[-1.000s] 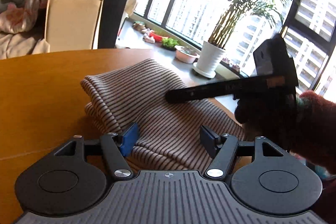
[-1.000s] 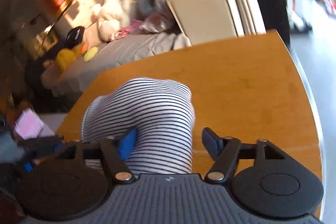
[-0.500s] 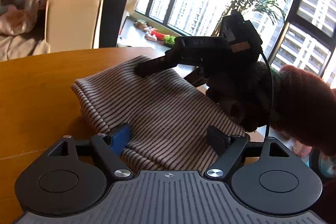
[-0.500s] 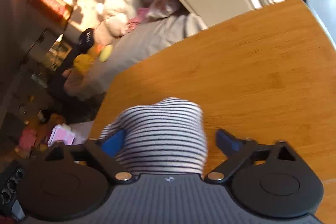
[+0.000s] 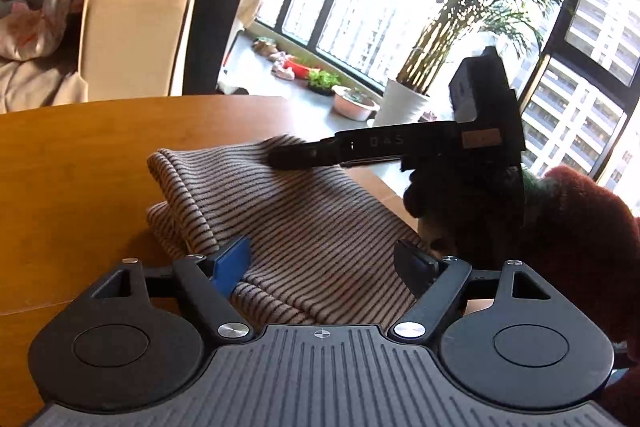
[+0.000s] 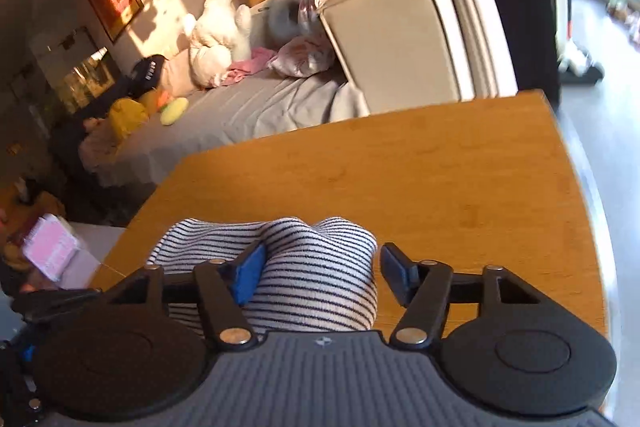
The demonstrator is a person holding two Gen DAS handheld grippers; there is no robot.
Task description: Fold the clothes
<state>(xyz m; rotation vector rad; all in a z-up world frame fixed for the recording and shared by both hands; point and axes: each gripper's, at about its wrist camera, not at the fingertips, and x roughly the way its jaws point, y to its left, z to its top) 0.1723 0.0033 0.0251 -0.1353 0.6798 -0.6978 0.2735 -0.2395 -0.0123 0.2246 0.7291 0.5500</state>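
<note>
A folded striped garment (image 5: 304, 219) lies on the wooden table (image 5: 80, 163). My left gripper (image 5: 324, 267) is open just above its near edge, its fingers apart with the cloth between them. My right gripper shows in the left wrist view (image 5: 288, 159), reaching in from the right with its tips on the garment's far edge. In the right wrist view the right gripper (image 6: 318, 273) is open over the bunched striped garment (image 6: 312, 267), its blue left pad (image 6: 248, 273) against the cloth.
The table's far edge (image 6: 568, 163) curves away on the right. Beyond it stand a beige sofa (image 5: 128, 39) with clothes on it, a bed with soft toys (image 6: 216, 39), and a potted palm (image 5: 404, 103) by the windows.
My right gripper has dropped from above the garment and its tips now rest on the cloth's far edge. The garment's far fold has shifted. My left gripper has stayed at the near edge.
</note>
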